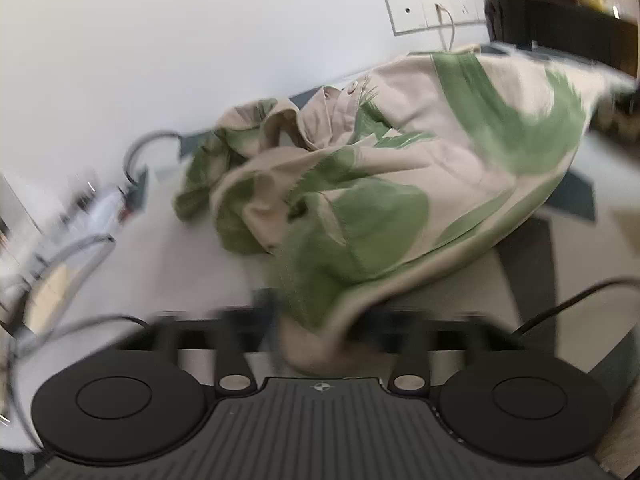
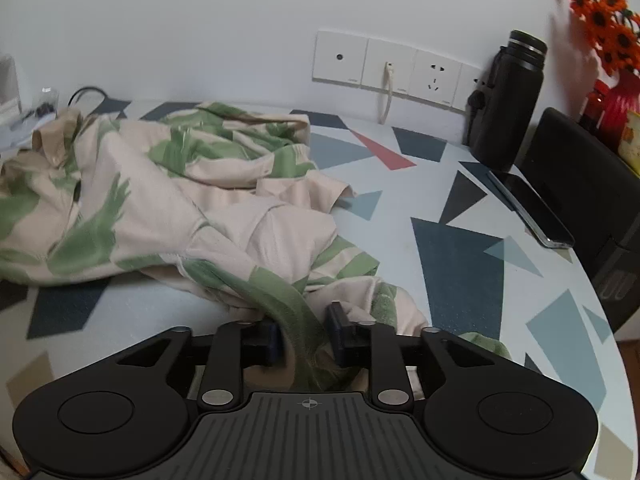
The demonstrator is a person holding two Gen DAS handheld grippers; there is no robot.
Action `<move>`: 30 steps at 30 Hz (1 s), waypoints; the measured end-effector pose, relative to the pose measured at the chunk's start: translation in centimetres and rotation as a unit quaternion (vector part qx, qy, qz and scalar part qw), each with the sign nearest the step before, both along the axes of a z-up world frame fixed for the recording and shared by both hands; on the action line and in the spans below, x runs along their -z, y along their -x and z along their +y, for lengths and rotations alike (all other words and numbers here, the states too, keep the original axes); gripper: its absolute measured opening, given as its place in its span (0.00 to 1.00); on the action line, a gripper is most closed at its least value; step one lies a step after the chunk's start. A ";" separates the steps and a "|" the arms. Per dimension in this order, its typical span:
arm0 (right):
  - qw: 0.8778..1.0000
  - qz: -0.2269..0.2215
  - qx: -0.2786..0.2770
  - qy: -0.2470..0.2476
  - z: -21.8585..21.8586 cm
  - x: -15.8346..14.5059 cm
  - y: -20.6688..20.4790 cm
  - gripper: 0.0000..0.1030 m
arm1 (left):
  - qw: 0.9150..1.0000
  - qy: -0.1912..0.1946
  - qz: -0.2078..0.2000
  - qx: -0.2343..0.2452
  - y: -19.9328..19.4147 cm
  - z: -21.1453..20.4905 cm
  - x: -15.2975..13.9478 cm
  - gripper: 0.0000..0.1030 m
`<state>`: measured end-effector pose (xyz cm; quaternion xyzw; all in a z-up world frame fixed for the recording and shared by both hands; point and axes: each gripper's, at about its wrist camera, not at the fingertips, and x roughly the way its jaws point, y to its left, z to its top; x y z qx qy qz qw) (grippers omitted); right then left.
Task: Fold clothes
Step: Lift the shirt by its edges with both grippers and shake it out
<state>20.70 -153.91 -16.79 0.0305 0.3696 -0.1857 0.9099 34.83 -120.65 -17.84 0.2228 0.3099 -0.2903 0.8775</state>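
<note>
A cream shirt with green brush-stroke print [image 1: 400, 184] lies crumpled on the round table with coloured triangles [image 2: 460, 280]. In the blurred left wrist view my left gripper [image 1: 316, 320] is shut on a bunched hem of the shirt, which stretches away from it up to the right. In the right wrist view the shirt [image 2: 160, 208] spreads over the table's left half. My right gripper [image 2: 306, 332] sits low at its near edge. Its fingers [image 2: 338, 328] stand apart with a green fold of the shirt lying loosely between them.
A black bottle [image 2: 508, 104] and a phone [image 2: 532, 212] sit at the table's right rim, beside a black chair back [image 2: 580, 168]. Wall sockets [image 2: 400, 68] with a plugged cable run behind. Orange flowers [image 2: 604, 12] stand far right. Cables [image 1: 80, 264] and clutter lie left.
</note>
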 end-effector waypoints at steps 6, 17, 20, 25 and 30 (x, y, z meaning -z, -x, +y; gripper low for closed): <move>0.999 0.013 -0.028 0.041 0.9 -0.1 -0.9 0.38 | 0.990 0.111 -0.063 -0.063 -1.1 2.0 -6.2 0.04; 0.985 0.008 -0.142 0.102 6.0 -0.3 -1.6 0.44 | 0.959 0.206 -0.184 -0.066 -0.5 2.9 -16.0 0.04; 0.993 -0.006 -0.103 0.062 4.4 -1.2 -1.2 0.12 | 0.961 0.211 -0.168 -0.066 -0.9 3.0 -15.7 0.04; 0.984 -0.175 0.034 -0.017 -0.1 -9.0 1.8 0.07 | 0.955 0.237 -0.170 -0.058 -0.1 3.7 -17.1 0.04; 0.945 -0.322 0.055 0.033 1.2 -18.3 6.0 0.06 | 0.941 0.274 -0.196 -0.042 1.7 4.9 -20.4 0.04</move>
